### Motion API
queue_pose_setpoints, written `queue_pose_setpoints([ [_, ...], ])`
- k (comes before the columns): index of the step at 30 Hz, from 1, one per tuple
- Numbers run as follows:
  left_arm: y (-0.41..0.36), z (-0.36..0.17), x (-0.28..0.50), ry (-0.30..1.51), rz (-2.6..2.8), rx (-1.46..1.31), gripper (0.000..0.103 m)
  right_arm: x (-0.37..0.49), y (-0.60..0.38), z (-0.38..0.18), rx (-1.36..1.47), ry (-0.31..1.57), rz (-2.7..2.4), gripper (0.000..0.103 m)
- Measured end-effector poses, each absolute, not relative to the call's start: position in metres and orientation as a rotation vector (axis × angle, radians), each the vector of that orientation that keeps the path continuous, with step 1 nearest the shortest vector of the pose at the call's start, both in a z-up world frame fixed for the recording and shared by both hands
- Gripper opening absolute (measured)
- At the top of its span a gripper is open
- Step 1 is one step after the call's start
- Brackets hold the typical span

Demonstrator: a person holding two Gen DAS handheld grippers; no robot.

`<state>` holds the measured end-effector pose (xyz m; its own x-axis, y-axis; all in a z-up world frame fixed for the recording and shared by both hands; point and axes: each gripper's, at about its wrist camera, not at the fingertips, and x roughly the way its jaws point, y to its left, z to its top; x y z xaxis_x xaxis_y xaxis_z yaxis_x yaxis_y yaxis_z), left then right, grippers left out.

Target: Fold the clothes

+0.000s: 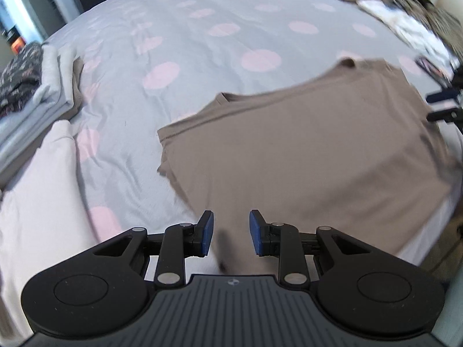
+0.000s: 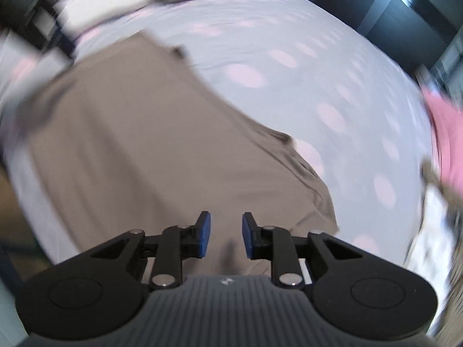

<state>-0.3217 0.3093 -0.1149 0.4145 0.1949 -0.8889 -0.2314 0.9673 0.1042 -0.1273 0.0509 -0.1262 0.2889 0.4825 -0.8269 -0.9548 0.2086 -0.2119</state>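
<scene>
Bed in grey cover with pink dots. Stack of folded clothes at far left, pale blanket near left, messy pile far right, so you've got clutter on both sides. Brown shirt flat on bed, right of centre, collar at far edge, long axis running left-right, nothing on top. Your left claw angled down over near hem, jaws spread, nothing between. Right claw same deal: tilted down over shirt, jaws apart, empty. Right view blurry.
</scene>
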Motion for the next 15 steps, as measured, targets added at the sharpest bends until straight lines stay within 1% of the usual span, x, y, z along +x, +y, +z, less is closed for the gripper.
queue_pose_setpoints([
  [1,0.312,-0.118,-0.319,1.101,0.282,-0.057,0.025,-0.117,0.051,-0.128,-0.762,0.740,1.092,0.037],
  [2,0.314,-0.121,-0.316,1.093,0.298,-0.080,0.025,-0.108,0.050,-0.129,-0.694,0.779,1.061,0.041],
  [3,0.316,-0.124,-0.314,1.089,0.315,-0.107,0.025,-0.098,0.050,-0.130,-0.626,0.817,1.030,0.047],
  [6,0.323,-0.131,-0.309,1.078,0.343,-0.176,0.025,-0.075,0.046,-0.138,-0.483,0.916,0.968,0.054],
  [7,0.323,-0.133,-0.309,1.079,0.344,-0.183,0.025,-0.070,0.044,-0.139,-0.456,0.935,0.947,0.059],
  [8,0.323,-0.135,-0.309,1.084,0.342,-0.183,0.025,-0.067,0.043,-0.142,-0.442,0.948,0.933,0.061],
  [11,0.321,-0.140,-0.310,1.096,0.341,-0.165,0.025,-0.056,0.040,-0.149,-0.404,0.989,0.893,0.063],
  [12,0.321,-0.141,-0.310,1.098,0.341,-0.162,0.025,-0.052,0.039,-0.151,-0.396,1.000,0.872,0.065],
  [13,0.321,-0.142,-0.310,1.099,0.339,-0.162,0.025,-0.048,0.038,-0.153,-0.378,1.010,0.845,0.069],
  [15,0.321,-0.144,-0.310,1.102,0.337,-0.165,0.025,-0.040,0.037,-0.157,-0.333,1.037,0.802,0.073],
])
